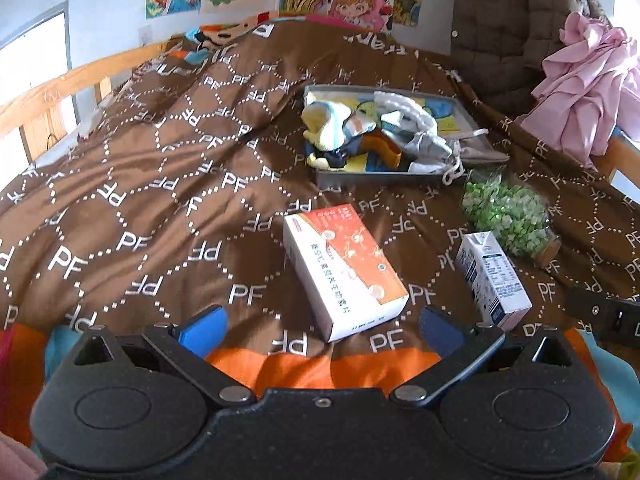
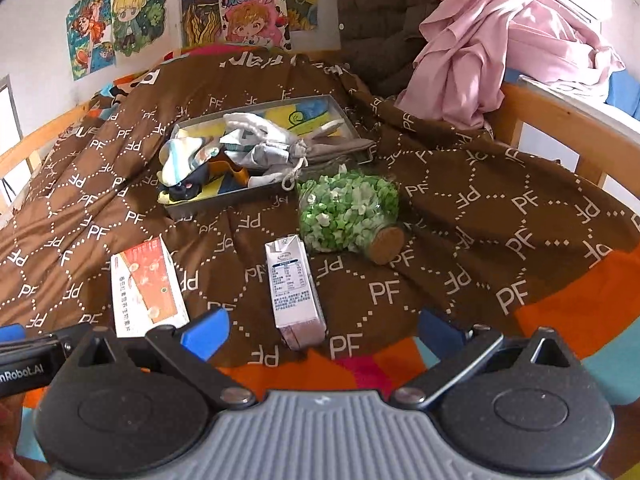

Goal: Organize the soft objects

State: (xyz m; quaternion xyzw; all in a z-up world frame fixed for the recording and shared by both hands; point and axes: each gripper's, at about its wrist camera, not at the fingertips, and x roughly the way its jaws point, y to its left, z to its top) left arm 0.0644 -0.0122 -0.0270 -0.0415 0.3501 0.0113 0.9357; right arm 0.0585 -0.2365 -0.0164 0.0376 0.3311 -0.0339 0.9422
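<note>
On the near edge of the bed, both grippers hang low over the brown bedspread with the white "PF" lettering [image 1: 132, 200], pointing forward toward the wall. The left gripper [image 1: 320, 322] has its blue-tipped fingers [image 1: 202, 330] spread wide with nothing between them, and the right gripper [image 2: 322, 326] looks the same — fingers wide apart, holding nothing. The left one's black arm pokes into the right camera's lower-left corner, so they sit side by side.

The soft stuff — a pile of small plush toys and fabric pieces in white, blue, orange and grey [image 1: 360, 136] — sits in a shallow grey rectangular tray with a colourful printed floor [image 1: 372, 179], further up the bed in the middle. The tray's long axis runs roughly left to right, tilted a bit in the right view. A grey drawstring pouch [image 1: 478, 151] spills over the tray's right edge onto the cover.

Closer in: an orange-and-white cardboard box [image 1: 344, 268] lying flat, a small white drink carton [image 2: 294, 284] on its side with its long axis pointing away from the grippers, and a corked glass jar of green and white bits [image 2: 348, 210] lying down, cork toward the near side, just beside the tray's front corner. Pink cloth [image 2: 492, 40] is heaped at the back right.
</note>
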